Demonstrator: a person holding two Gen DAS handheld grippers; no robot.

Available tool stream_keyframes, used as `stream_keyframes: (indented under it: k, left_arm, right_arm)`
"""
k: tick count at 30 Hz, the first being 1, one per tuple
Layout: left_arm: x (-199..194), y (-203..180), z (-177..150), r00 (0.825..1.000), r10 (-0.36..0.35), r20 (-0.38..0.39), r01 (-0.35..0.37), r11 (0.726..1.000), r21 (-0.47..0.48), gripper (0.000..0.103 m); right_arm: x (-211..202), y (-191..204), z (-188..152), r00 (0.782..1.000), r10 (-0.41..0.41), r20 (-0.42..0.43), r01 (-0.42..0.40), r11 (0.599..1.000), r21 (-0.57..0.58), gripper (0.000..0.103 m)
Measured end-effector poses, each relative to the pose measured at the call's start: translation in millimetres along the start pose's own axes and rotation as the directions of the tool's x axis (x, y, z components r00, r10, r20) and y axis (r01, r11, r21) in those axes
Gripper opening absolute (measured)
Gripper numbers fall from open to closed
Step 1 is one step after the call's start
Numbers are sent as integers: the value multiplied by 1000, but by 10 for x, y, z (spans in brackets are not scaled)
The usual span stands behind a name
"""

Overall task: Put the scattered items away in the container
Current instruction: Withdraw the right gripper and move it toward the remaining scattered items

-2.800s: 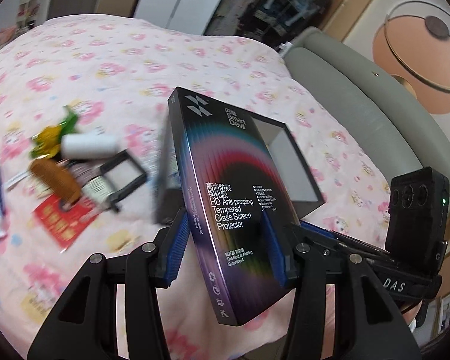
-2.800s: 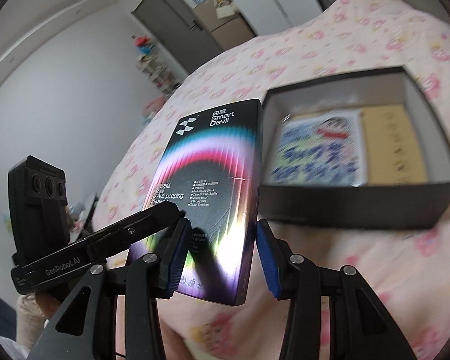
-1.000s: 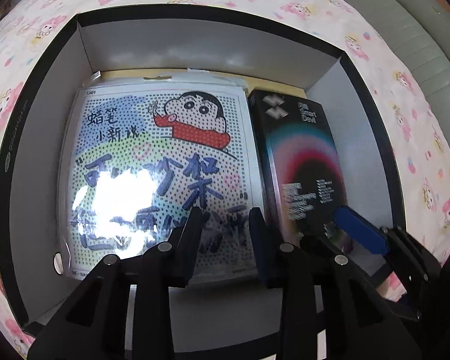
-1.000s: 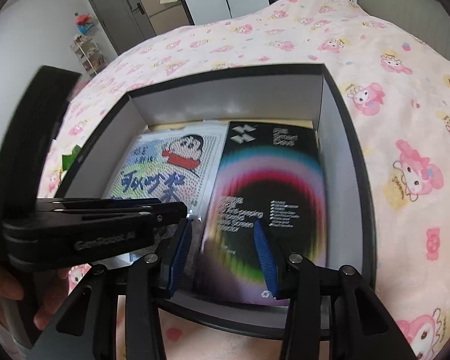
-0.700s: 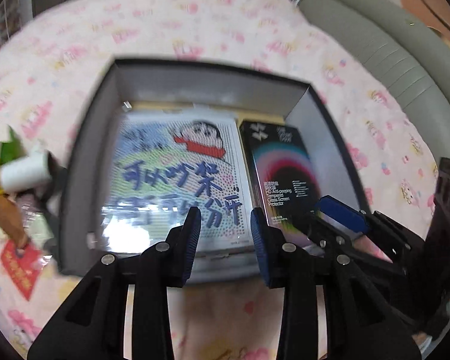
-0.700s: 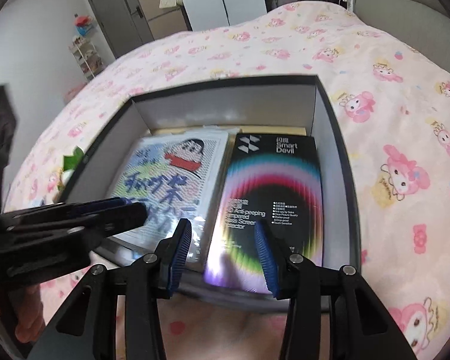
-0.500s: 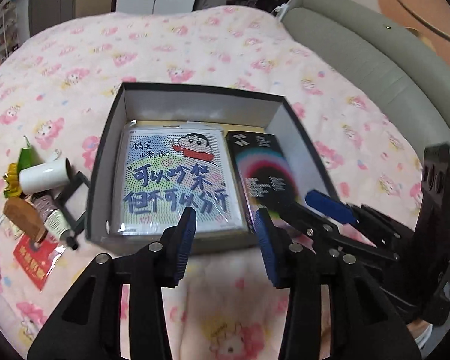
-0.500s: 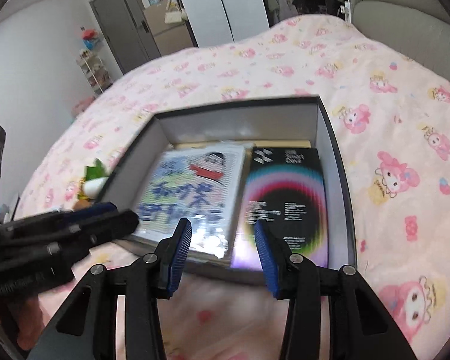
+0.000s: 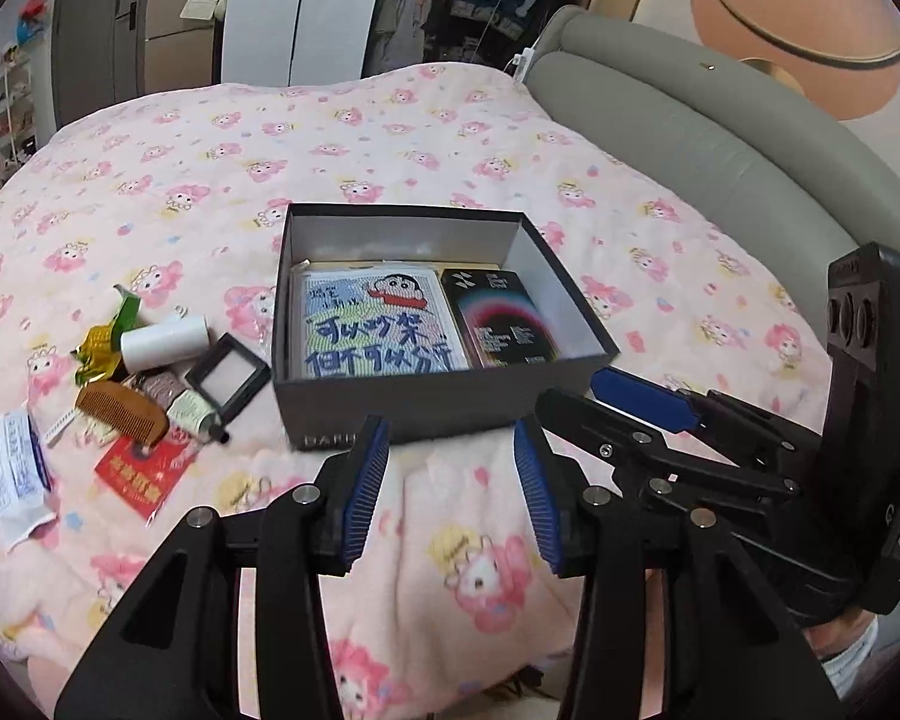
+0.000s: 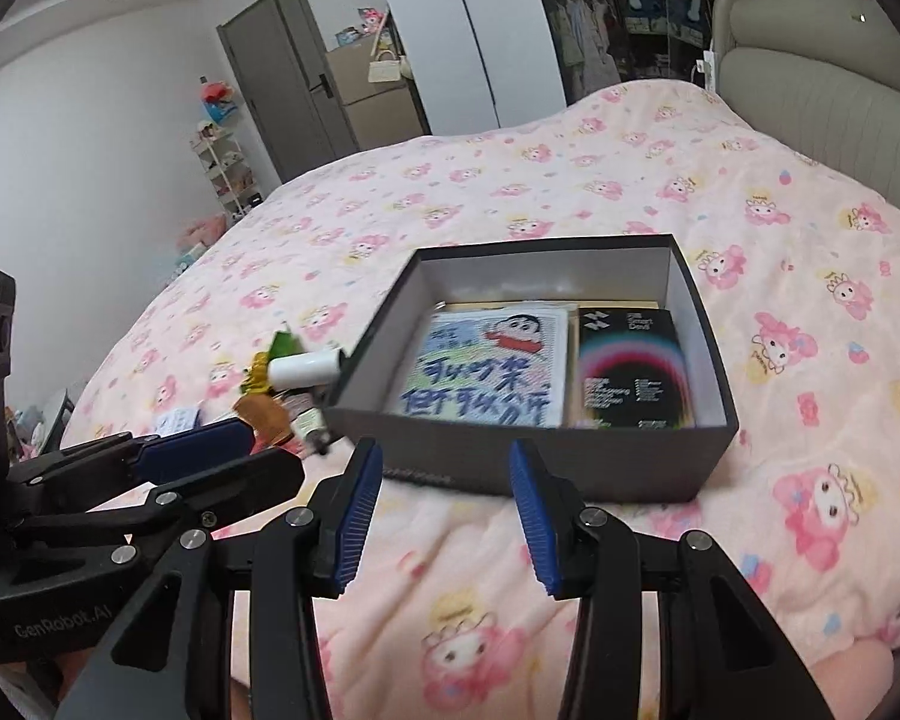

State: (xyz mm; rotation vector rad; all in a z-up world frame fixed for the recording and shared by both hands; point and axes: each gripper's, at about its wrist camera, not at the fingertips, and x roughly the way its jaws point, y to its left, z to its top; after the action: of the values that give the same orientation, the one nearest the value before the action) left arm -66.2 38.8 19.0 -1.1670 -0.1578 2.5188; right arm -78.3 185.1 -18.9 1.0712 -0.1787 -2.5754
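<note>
Two grippers are hanging over the pink bedspread (image 9: 462, 138), just short of the near wall of the box (image 9: 426, 402). The left gripper (image 9: 447, 495) is opening its jaws; nothing is lying between the blue pads, only bedspread below. The right gripper (image 10: 444, 507) is standing part open with its gap likewise empty, holding nothing. In the left view the right gripper (image 9: 618, 402) is showing at the right edge, angled toward the box's near right corner.

The box is sitting open on the bed, and two flat items are lying side by side on its floor: the cartoon pack (image 9: 378, 330) on the left, the dark protector box (image 9: 498, 324) on the right, touching or nearly so. A tan sheet is peeking out from under them at the far wall.

Several loose items are still lying in a cluster left of the box: white roll (image 9: 162, 341), green-gold wrapper (image 9: 111, 339), comb (image 9: 123, 417), compact (image 9: 228, 378) just beside the box wall, small tube (image 9: 195, 420), red packet (image 9: 141, 471), and white sachet (image 9: 15, 471) farthest left.

The right view is blurring the cluster.
</note>
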Motion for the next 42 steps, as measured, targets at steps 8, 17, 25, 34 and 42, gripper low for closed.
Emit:
stream_keyframes:
  k: [8, 17, 25, 34, 42]
  left_arm:
    - [-368, 121, -244, 999, -9, 41, 9, 1000, -3, 44]
    - [-577, 495, -532, 999, 35, 28, -33, 998, -59, 44]
    - [-821, 1073, -868, 992, 123, 35, -115, 977, -180, 44]
    - [-1039, 1955, -1200, 967, 247, 59, -207, 900, -384, 44]
    - [-890, 2716, -1383, 956, 289, 46, -214, 798, -564, 44]
  right_arm:
    - [-189, 354, -156, 999, 31, 7, -30, 999, -37, 40]
    - [-40, 773, -323, 996, 76, -35, -80, 992, -101, 40]
    - [294, 1356, -452, 980, 158, -125, -181, 962, -205, 40]
    - [878, 2217, -504, 943, 237, -235, -305, 898, -318, 40]
    - [1483, 2643, -484, 900, 270, -341, -374, 881, -289, 40]
